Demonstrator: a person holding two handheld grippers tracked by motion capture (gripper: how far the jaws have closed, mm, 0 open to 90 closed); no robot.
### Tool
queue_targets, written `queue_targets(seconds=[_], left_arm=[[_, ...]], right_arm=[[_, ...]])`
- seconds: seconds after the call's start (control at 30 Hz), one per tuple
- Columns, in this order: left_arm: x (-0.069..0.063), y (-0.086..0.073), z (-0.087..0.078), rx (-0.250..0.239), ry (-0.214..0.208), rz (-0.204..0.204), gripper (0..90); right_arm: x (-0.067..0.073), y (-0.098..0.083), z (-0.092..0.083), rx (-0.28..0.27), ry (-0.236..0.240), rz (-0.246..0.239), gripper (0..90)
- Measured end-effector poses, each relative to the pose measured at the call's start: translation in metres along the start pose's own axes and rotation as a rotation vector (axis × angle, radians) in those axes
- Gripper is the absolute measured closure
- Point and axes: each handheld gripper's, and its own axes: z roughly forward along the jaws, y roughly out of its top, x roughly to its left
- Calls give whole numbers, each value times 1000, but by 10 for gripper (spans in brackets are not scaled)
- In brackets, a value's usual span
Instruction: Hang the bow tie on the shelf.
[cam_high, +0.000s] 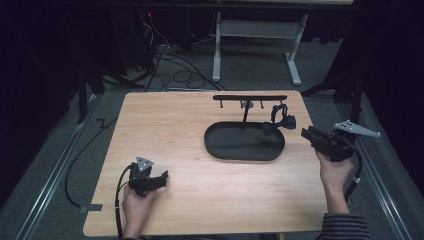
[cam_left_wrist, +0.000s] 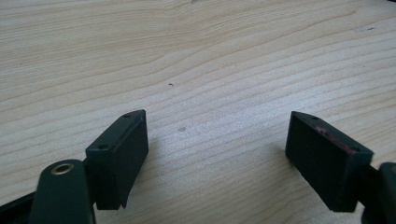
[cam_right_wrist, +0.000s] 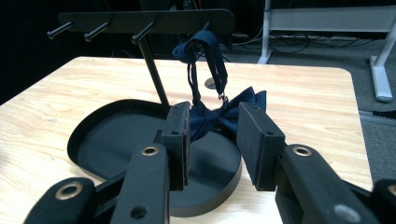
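A dark navy bow tie (cam_high: 279, 123) hangs by its strap from a peg at the right end of a black rack (cam_high: 250, 98). The rack's post rises from a black oval tray (cam_high: 235, 145). My right gripper (cam_high: 306, 134) is held just right of the tray, open and pointing at the tie. In the right gripper view the bow tie (cam_right_wrist: 224, 109) hangs a little beyond the parted jaws, above the tray (cam_right_wrist: 116, 140), and the rack (cam_right_wrist: 144, 21) crosses the top. My left gripper (cam_high: 162, 177) rests low at the table's front left, open over bare wood (cam_left_wrist: 217, 140).
The wooden table (cam_high: 165, 125) has rounded corners; its right edge runs close behind my right hand. On the floor beyond it stand a white desk frame (cam_high: 255, 30) and a tangle of cables (cam_high: 170, 70). The rack's other pegs (cam_right_wrist: 93, 32) carry nothing.
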Motion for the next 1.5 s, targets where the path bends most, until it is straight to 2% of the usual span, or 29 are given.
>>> queue_targets(seconds=[0.53,0.8,0.9,1.5], left_arm=[[0,0,0,0,0,0,216],[0,0,0,0,0,0,216],[0,0,0,0,0,0,216],[0,0,0,0,1,0,216]], right_arm=[[4,-14,-13,-5,25,15,662],[6,-21,-14,3,34,21,661],[9,-26,-14,12,29,5,657],[16,-44,-12,28,57,28,656]])
